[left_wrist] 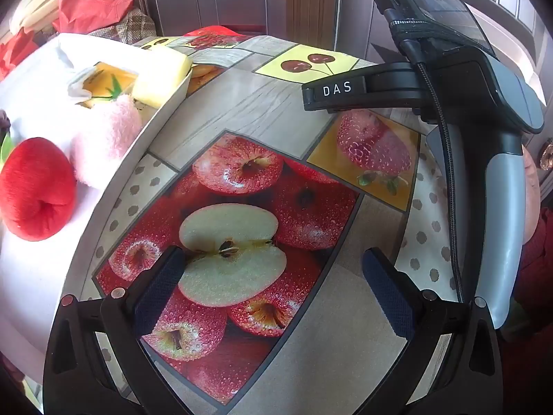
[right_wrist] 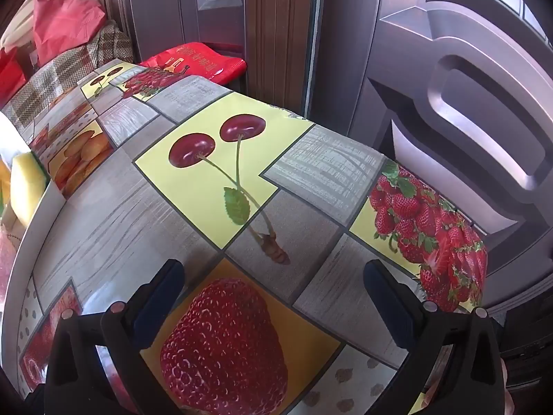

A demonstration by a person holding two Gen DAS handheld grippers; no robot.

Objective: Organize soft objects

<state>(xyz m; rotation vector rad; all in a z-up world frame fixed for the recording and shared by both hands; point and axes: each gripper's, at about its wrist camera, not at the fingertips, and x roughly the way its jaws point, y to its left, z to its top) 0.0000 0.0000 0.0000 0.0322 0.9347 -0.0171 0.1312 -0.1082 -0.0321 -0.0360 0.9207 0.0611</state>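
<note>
In the left wrist view a white tray (left_wrist: 34,276) sits at the left and holds a red plush apple (left_wrist: 36,190), a pink plush fruit (left_wrist: 103,145), a yellow sponge (left_wrist: 162,76) and an orange packet (left_wrist: 103,81). My left gripper (left_wrist: 273,290) is open and empty, to the right of the tray, above the fruit-print tablecloth (left_wrist: 269,103). The right gripper's body (left_wrist: 484,110) shows at the upper right there. In the right wrist view my right gripper (right_wrist: 274,301) is open and empty above the cloth (right_wrist: 121,207). The tray's edge (right_wrist: 34,221) and the yellow sponge (right_wrist: 26,186) show at far left.
The table's far edge (right_wrist: 328,128) drops off toward brown doors (right_wrist: 466,86). A red bag (right_wrist: 197,60) lies behind the table. Red and plaid cloth (right_wrist: 65,31) is piled at the back left.
</note>
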